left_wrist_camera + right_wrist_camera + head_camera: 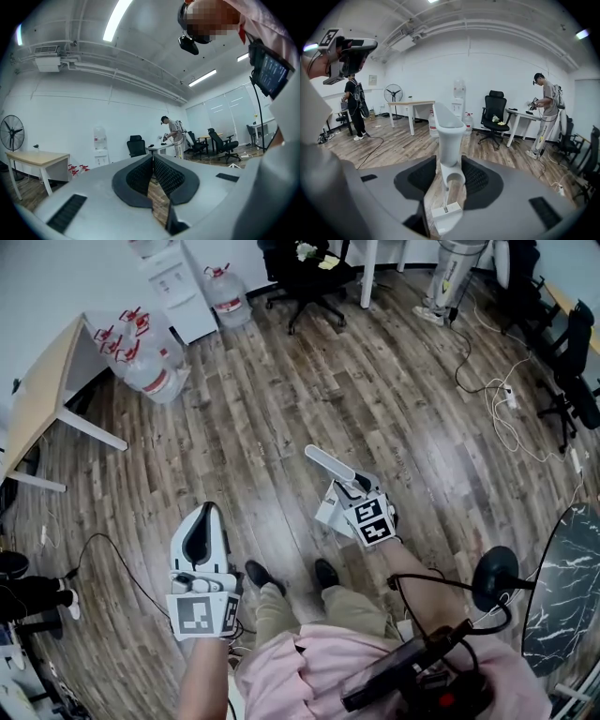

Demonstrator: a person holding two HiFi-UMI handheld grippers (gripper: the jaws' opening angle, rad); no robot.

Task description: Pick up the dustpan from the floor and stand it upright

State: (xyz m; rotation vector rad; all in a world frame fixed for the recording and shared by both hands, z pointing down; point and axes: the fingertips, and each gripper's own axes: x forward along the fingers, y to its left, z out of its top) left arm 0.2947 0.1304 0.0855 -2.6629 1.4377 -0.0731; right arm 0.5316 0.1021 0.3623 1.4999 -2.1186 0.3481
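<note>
I found the right gripper with its jaws pinching the white dustpan low on its handle, which ran out between the pads and away from the camera. The dustpan was over the wood floor, just ahead of the person's shoes (I could not tell whether it touched the boards). The left gripper was well apart on the left, its jaws pressed together on nothing.

No words or numbers are legible; the labels on the water jugs are too small.
</note>
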